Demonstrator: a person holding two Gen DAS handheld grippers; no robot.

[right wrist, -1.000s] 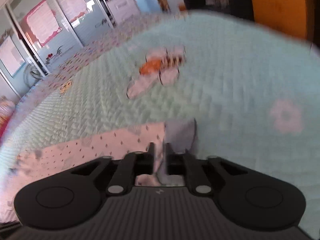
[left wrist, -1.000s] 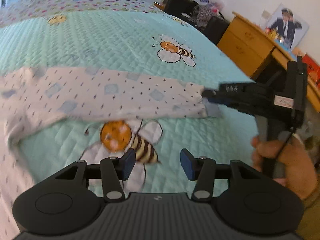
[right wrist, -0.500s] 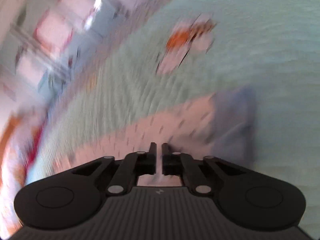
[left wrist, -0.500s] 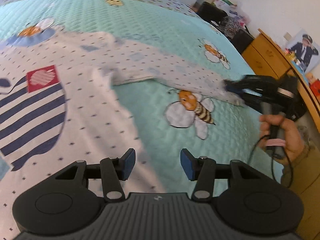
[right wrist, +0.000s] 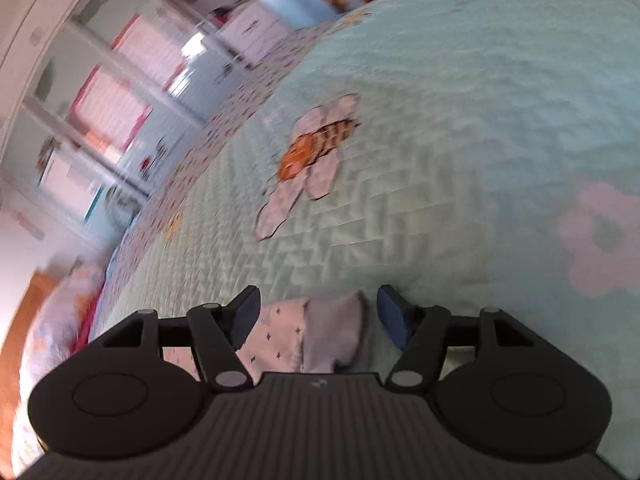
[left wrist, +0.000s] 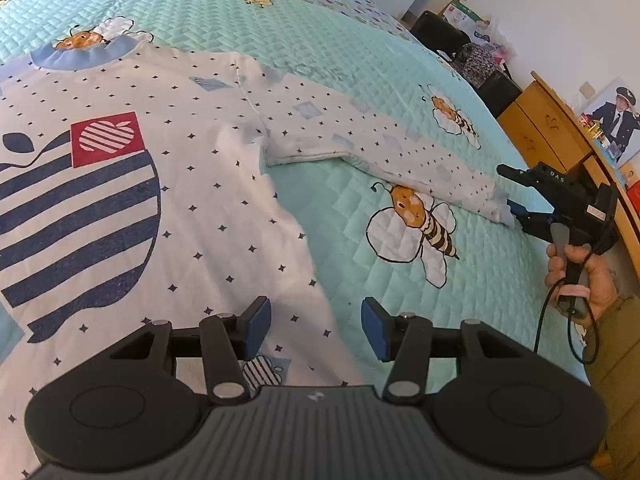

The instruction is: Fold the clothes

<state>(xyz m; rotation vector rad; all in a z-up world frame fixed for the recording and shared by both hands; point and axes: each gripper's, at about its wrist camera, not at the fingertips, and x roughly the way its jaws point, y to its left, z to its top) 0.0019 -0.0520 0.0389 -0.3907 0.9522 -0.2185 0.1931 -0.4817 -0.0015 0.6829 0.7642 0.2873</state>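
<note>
Your right gripper (right wrist: 318,318) jaws are opening; the sleeve cuff (right wrist: 334,332) lies loose between them. Your left gripper (left wrist: 316,330) stands half open, empty, over the shirt (left wrist: 168,208) spread on the bedspread (left wrist: 500,280). Spreading looks done; next, grip the sleeve for folding inward.

The shirt (left wrist: 168,200) is running off the left and bottom edges of the left wrist view – its striped print (left wrist: 76,216) is being cut at the left, and the left tongs (left wrist: 316,324) are covering its hem. In the right wrist view most of the picture is smearing: the windows (right wrist: 108,112) and the far room are blurring past reading. There the sleeve (right wrist: 280,336) is showing only as a short end with its cuff (right wrist: 336,328) between the opening right tongs (right wrist: 318,316) – the body of the tongs is hiding the rest. A framed picture (left wrist: 612,116) is being clipped at the right edge, too small for detail.
</note>
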